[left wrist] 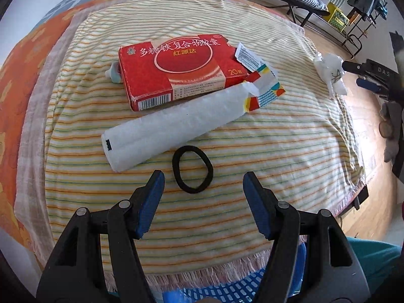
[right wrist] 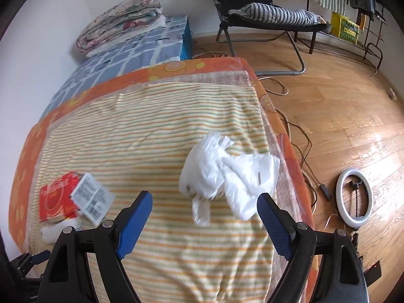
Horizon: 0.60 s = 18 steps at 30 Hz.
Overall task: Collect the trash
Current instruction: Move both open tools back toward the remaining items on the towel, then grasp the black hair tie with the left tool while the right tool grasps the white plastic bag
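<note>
On the striped blanket lie a red medicine box, a white torn wrapper tube, a small tube behind the box, and a black hair tie. My left gripper is open and empty, just short of the hair tie. A crumpled white tissue lies near the blanket's right edge; it also shows in the left wrist view. My right gripper is open and empty, close in front of the tissue. The red box shows at the left of the right wrist view.
A blue perforated basket sits below the blanket's near edge. A folded quilt lies at the bed's far end. A folding chair, a ring light and cables are on the wooden floor to the right.
</note>
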Motion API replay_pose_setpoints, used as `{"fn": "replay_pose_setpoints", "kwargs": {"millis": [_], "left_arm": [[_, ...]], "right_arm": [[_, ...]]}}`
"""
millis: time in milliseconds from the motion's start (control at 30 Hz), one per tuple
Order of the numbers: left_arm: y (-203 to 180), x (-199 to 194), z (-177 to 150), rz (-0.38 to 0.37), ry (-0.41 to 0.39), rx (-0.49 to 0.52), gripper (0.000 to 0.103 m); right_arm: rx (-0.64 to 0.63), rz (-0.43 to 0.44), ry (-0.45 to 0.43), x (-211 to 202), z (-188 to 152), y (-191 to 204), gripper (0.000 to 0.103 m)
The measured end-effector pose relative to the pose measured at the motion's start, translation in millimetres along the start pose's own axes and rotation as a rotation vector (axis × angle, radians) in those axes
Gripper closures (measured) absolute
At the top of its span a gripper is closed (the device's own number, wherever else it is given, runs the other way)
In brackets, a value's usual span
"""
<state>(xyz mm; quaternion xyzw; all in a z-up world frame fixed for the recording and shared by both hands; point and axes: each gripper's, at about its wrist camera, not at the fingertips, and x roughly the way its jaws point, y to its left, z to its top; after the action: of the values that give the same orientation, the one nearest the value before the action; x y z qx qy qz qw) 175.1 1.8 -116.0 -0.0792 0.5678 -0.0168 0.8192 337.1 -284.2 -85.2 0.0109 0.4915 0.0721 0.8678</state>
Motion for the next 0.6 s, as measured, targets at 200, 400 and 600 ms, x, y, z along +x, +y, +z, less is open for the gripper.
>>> {"fn": "replay_pose_setpoints", "kwargs": {"millis": [200, 400, 600], "left_arm": [[-0.5, 11.8, 7.7, 0.052, 0.014, -0.018, 0.037], [-2.5, 18.5, 10.0, 0.076, 0.014, -0.012, 0.041], [3.3, 20.1, 13.4, 0.072, 0.006, -0.024, 0.063]], "right_arm": [[-0.028, -0.057, -0.003, 16.6, 11.3, 3.8, 0.016], [-0.028, -0.086, 0.001, 29.5, 15.7, 3.8, 0.016], [-0.045, -0.102, 0.014, 38.6, 14.6, 6.0, 0.016]]}}
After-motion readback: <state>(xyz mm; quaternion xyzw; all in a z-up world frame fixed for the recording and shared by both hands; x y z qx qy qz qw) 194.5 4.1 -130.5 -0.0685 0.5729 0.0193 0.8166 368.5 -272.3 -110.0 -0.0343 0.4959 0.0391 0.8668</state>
